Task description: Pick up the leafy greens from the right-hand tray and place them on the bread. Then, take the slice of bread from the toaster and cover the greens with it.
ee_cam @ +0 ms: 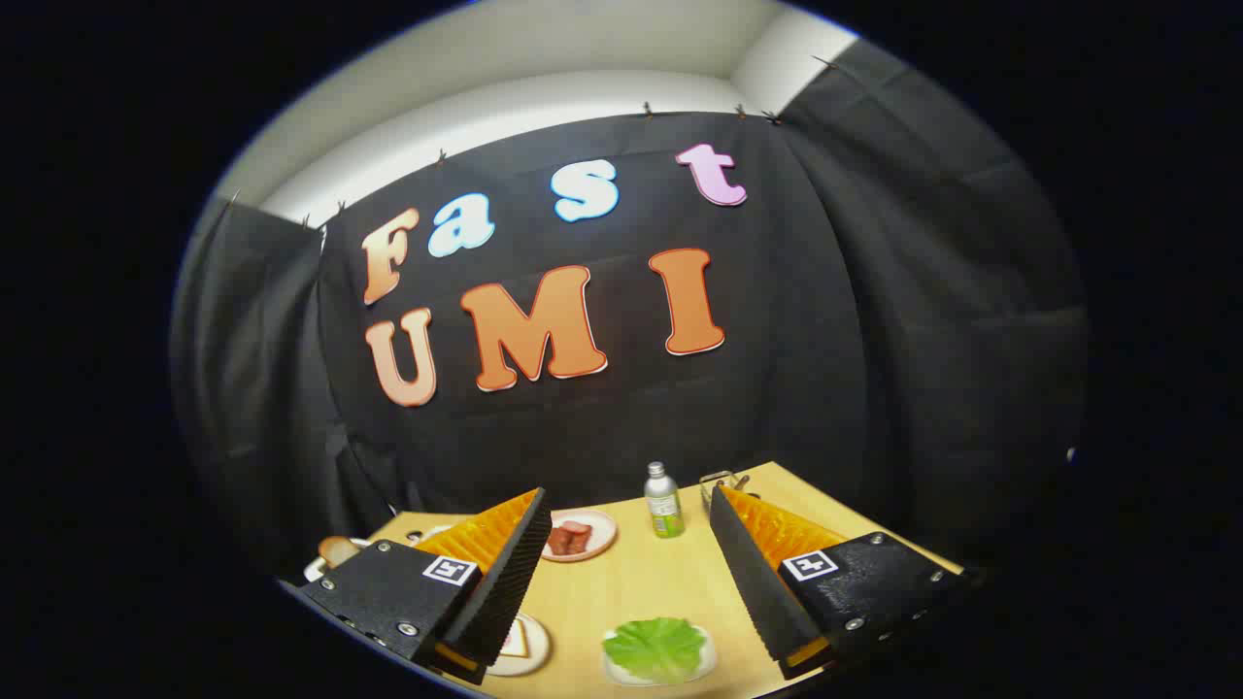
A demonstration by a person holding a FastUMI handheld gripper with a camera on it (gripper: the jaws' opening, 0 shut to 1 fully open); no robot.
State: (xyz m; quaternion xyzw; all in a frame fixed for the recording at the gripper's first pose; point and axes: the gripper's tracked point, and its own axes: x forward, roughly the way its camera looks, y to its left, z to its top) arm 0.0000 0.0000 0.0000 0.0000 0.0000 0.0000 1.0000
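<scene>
My gripper [626,505] is open, held above the wooden table [641,582] with nothing between its fingers. Below and between the fingers, close to me, the leafy greens [655,646] lie on a small white tray [705,663]. To their left a white plate [536,649] with a slice of bread [512,641] shows partly from behind the left finger [510,573]. At the table's far left, beyond that finger, a browned slice of bread [339,549] stands up from the toaster [317,567], which is mostly hidden.
A plate with pieces of reddish meat [573,536] sits beyond the left finger. A small bottle with a green label [663,501] stands mid-table toward the back. A small clear container [719,482] sits behind the right finger's tip. Black cloth walls close off the table's back and sides.
</scene>
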